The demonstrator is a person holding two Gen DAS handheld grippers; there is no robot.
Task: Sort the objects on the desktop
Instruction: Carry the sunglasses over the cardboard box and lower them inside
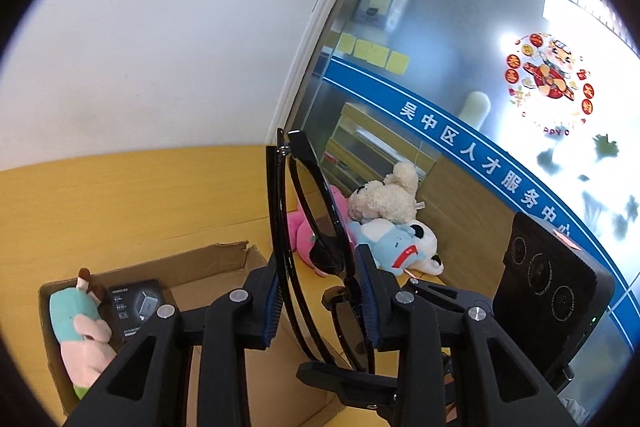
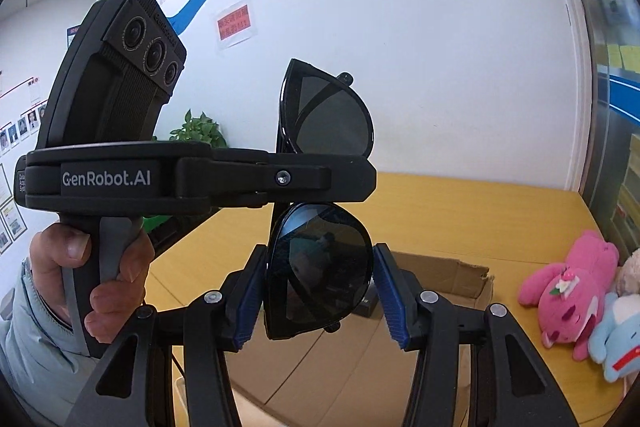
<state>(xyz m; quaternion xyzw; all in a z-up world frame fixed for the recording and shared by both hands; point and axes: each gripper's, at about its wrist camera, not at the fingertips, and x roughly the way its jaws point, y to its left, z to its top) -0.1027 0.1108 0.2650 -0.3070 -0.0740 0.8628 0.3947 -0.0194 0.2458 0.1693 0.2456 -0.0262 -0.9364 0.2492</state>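
- We hold the sunglasses (image 2: 320, 267) up above the box (image 1: 224, 259) with both grippers.
- Left gripper (image 1: 320, 303) clamps them at the bridge.
- Right gripper (image 2: 320, 301) clamps one lens.

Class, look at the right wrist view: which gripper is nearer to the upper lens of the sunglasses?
Left. The left gripper clamps across the sunglasses directly beneath the upper lens; the right gripper sits lower, its pads flanking the lower lens.
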